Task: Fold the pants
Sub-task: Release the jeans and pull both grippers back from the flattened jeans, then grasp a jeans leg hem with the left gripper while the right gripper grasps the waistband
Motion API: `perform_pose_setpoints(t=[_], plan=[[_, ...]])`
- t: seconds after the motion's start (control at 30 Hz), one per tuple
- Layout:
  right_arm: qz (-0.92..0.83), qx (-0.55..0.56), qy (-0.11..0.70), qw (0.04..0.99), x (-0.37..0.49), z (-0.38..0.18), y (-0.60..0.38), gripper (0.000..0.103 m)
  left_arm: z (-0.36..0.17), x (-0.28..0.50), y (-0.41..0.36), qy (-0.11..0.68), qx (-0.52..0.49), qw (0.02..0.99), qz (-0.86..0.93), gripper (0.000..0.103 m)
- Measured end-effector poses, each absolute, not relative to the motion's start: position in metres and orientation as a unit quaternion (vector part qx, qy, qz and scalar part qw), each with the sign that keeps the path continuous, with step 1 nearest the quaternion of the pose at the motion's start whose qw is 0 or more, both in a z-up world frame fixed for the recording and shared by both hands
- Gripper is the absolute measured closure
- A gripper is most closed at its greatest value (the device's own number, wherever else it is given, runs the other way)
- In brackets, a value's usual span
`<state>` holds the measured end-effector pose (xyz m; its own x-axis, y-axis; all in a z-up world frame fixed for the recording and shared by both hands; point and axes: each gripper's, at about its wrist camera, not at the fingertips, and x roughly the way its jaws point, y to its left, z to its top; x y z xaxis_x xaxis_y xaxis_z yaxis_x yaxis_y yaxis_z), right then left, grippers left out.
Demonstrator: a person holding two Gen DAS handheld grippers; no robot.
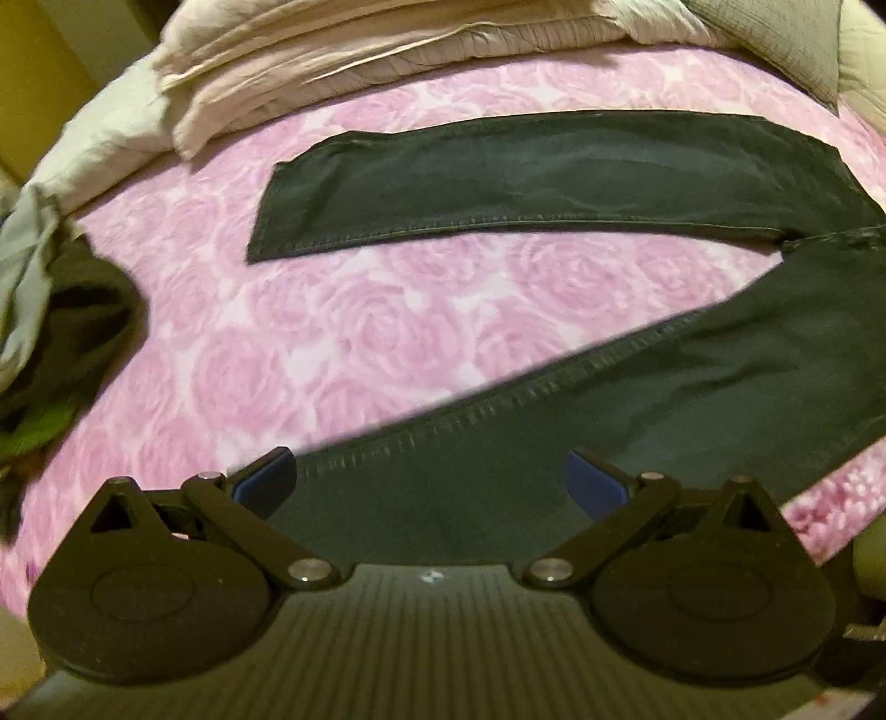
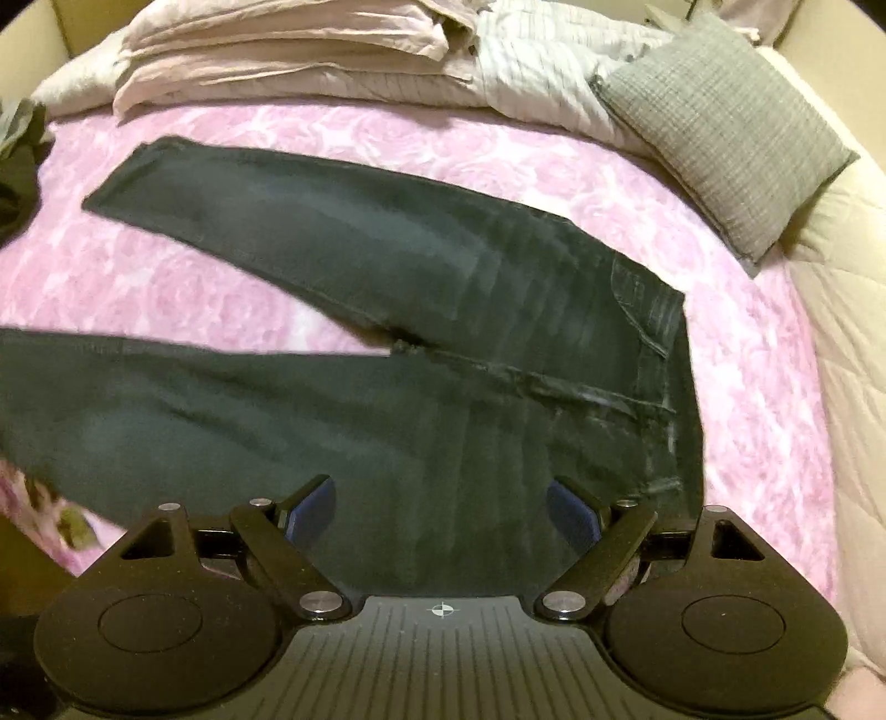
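Dark pants are laid flat on a pink rose-patterned bedspread, legs spread apart in a V, waistband to the right in the right wrist view; the near leg is seen under the left gripper, whose blue-padded fingers are spread wide with nothing clamped; the right gripper is likewise held wide open above the seat of the pants, nothing gripped; a grey pillow is seen at the far right, folded pale bedding along the far edge, and a heap of dark clothes at the left.
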<state>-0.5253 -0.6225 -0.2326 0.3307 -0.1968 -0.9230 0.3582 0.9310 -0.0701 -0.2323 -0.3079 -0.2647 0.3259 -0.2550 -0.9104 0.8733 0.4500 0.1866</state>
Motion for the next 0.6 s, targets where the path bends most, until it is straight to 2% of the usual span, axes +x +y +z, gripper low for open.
perform_pose_setpoints(t=[0.4,0.6], plan=[[-0.132,0.0,0.565,0.814,-0.448,-0.239,-0.691,0.022,-0.279,-0.103,-0.418,0.361,0.409,0.719,-0.431,0.002],[-0.088,-0.008,0.561,0.823,-0.416,-0.249,-0.746,0.022,-0.275,-0.07,-0.46,0.338,0.44,0.714,-0.427,0.007]])
